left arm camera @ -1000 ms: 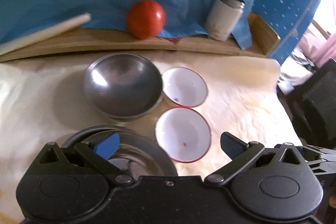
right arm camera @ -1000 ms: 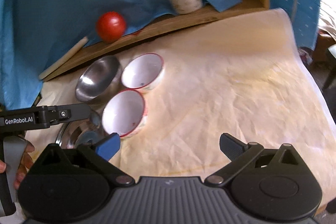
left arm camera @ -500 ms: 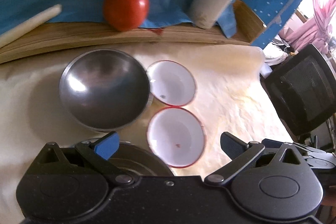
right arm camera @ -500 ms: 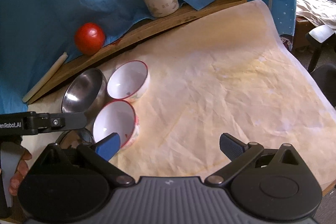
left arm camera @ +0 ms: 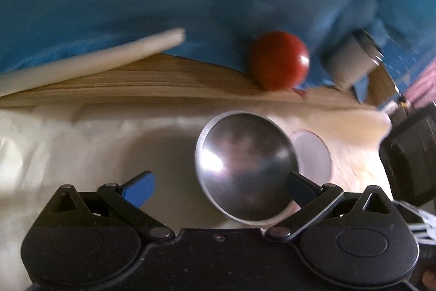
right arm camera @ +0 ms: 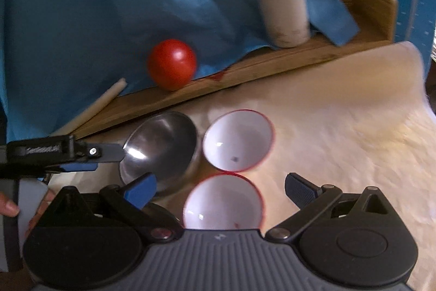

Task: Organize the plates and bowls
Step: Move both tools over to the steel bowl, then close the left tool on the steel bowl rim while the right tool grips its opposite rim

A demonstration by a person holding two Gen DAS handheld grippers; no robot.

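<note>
A steel bowl (left arm camera: pixel 245 165) (right arm camera: pixel 160 149) sits on the cream cloth. My left gripper (left arm camera: pixel 220 190) (right arm camera: pixel 106 158) is open, and its right finger (left arm camera: pixel 302 190) overlaps the bowl's right rim; in the right wrist view one fingertip reaches the rim's left side. Two white bowls with red rims stand to the right of it: the far one (right arm camera: pixel 237 141) (left arm camera: pixel 313 154) and the near one (right arm camera: pixel 223 203). My right gripper (right arm camera: pixel 220 190) is open just above the near white bowl, a finger on either side of it. The left wrist view is blurred.
A wooden ledge (right arm camera: pixel 245 78) runs along the back under blue cloth (right arm camera: pixel 81 18). On it are a red ball (right arm camera: pixel 171 64) (left arm camera: pixel 278 60), a white steel-topped tumbler (right arm camera: pixel 283 7) and a pale stick (left arm camera: pixel 90 62). A hand (right arm camera: pixel 8 206) holds the left tool. A black chair (left arm camera: pixel 408 154) is at the right.
The left gripper has swung left and closer, so the steel bowl now lies by its right finger. The right gripper has dropped toward the white bowls; the near one is now between its fingers.
</note>
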